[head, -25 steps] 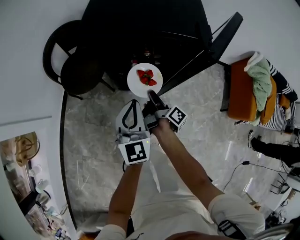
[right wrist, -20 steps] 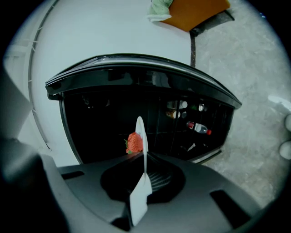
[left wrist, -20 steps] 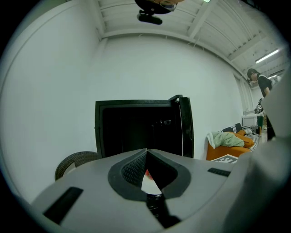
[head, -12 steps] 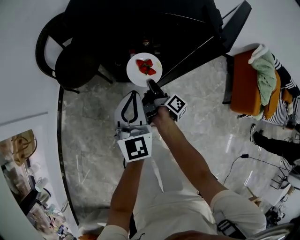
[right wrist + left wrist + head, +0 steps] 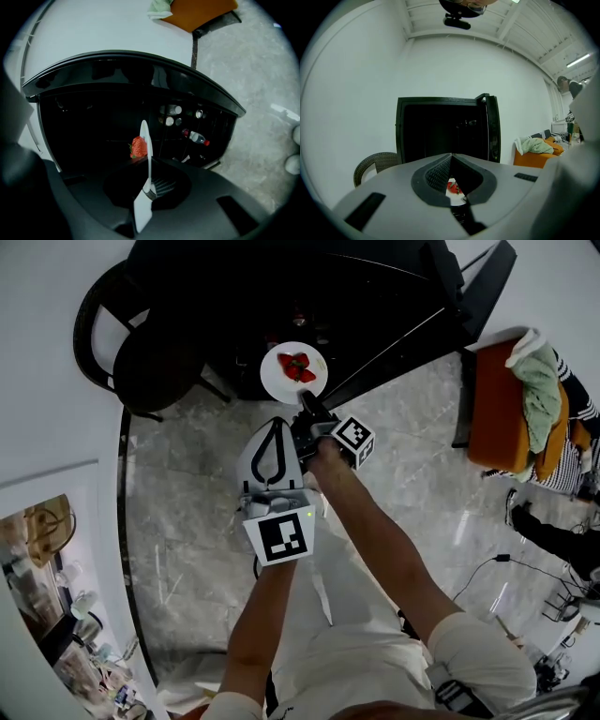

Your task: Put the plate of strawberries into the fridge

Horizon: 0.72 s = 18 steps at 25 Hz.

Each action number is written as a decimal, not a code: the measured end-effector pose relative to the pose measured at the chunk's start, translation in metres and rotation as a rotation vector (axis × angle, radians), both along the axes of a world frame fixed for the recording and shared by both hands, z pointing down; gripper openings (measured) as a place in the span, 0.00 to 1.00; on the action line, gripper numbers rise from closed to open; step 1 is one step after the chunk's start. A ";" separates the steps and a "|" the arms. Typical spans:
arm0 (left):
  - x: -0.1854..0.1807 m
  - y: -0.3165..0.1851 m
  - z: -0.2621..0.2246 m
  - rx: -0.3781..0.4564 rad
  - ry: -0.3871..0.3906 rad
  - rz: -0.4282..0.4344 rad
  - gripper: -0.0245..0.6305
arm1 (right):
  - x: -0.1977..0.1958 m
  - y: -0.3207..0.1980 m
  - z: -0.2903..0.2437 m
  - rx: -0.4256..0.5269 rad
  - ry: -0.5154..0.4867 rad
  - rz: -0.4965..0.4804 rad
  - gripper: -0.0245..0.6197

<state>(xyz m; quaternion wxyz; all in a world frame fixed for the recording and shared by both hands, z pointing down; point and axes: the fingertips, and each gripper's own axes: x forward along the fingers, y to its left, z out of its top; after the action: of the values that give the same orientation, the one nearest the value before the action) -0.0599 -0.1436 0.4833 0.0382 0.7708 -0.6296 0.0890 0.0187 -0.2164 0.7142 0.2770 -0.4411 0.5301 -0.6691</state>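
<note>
Pale marble floor [image 5: 187, 521] fills the head view, with the black fridge [image 5: 281, 296] at 12 o'clock, its door [image 5: 422, 329] swung out toward 2 o'clock, a dark wicker chair [image 5: 150, 362] at 10 o'clock and an orange sofa [image 5: 497, 418] at 3 o'clock. At the centre, the left gripper [image 5: 273, 425] hangs with its jaws together on nothing, just beside the right gripper [image 5: 307, 401], which is clenched on the near rim of the white plate [image 5: 277, 385]. The plate sits at the mouth of the dark fridge cavity, not yet on a shelf as far as I can judge. The strawberries [image 5: 297, 367] lie loose near its middle. With only one edge pinched, the plate should go in slowly and level, far rim slightly raised so the fruit cannot roll off. It should pass left of the bottles [image 5: 197, 137] in the door and settle flat before the jaws let go
</note>
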 end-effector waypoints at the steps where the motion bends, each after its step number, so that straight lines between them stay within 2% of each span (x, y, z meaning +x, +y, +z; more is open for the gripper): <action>1: 0.001 0.000 0.001 -0.001 0.003 0.000 0.04 | 0.001 -0.002 0.003 0.001 0.004 0.002 0.07; 18: 0.010 -0.011 0.005 -0.008 -0.003 0.009 0.04 | 0.008 -0.045 0.037 -0.003 0.032 0.038 0.07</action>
<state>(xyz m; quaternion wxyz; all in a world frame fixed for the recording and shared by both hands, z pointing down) -0.0495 -0.1542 0.4881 0.0399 0.7735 -0.6257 0.0932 0.0271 -0.2611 0.7516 0.2803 -0.4622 0.5250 -0.6574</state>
